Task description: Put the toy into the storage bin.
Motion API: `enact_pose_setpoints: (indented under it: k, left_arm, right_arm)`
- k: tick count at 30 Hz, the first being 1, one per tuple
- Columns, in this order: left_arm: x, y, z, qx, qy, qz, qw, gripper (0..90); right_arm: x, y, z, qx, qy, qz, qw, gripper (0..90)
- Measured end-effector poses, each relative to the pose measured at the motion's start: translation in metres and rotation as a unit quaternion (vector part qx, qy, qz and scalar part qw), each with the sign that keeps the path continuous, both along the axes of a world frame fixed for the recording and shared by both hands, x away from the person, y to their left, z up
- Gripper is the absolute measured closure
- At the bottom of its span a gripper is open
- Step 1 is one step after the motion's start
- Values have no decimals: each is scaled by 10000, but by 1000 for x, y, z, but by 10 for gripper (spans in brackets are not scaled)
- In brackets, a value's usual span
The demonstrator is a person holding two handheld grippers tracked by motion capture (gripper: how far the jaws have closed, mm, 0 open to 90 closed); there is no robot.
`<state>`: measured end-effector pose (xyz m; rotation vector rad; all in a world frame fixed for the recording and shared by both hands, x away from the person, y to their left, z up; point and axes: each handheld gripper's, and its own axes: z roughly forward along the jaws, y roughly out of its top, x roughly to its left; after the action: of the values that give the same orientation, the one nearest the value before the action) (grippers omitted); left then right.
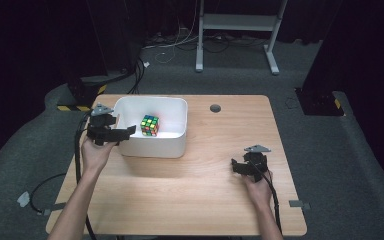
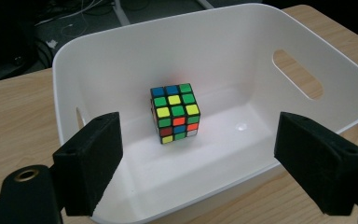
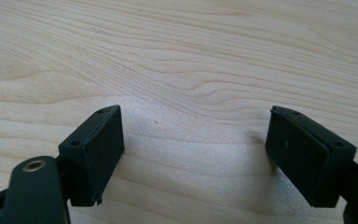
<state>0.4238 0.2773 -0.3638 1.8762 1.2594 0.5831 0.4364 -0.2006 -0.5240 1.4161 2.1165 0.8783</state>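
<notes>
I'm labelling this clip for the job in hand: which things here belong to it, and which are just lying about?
Part of the job:
- puzzle cube, inside the bin
- white bin
- left gripper, open at the bin's rim

Just lying about:
- right gripper, open over bare table
- white frame on the floor behind

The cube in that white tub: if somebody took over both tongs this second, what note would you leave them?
Left tongs: open, nothing between them, poised over the near rim of the tub.
Right tongs: open, empty, low over bare table, well right of the tub.
Cube: sits on the tub floor, touching neither wall nor tongs.
Done: cube appears to be placed in the tub.
Left: probably just draw the left tongs back; if the cube is meant to come out, it is not yet gripped.
</notes>
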Motion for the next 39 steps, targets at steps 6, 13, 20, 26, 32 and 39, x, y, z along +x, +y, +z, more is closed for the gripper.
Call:
enact_pose_setpoints:
  k: [6, 13, 20, 26, 32, 39]
  left_arm:
    - [-3, 5, 0, -76, -11, 47, 10000, 157]
    - [-6, 11, -1, -97, -35, 87, 9999, 159]
    - [-10, 17, 0, -205, -61, 101, 9997, 164]
    - [-12, 21, -1, -385, -70, 78, 9992, 166]
    - [-16, 24, 0, -407, -121, 124, 9990, 154]
    - [-19, 25, 1, -349, -194, 148, 9991, 150]
  right_arm:
    - [0, 0, 0, 0, 1, 0, 10000, 194]
    - [0, 0, 0, 0, 1, 0, 10000, 194]
    - [0, 0, 0, 0, 1, 1, 10000, 194]
    - [0, 0, 0, 0, 0, 1, 10000, 194]
    - [0, 0, 0, 0, 0, 1, 10000, 194]
    - [0, 0, 0, -1, 1, 1, 10000, 194]
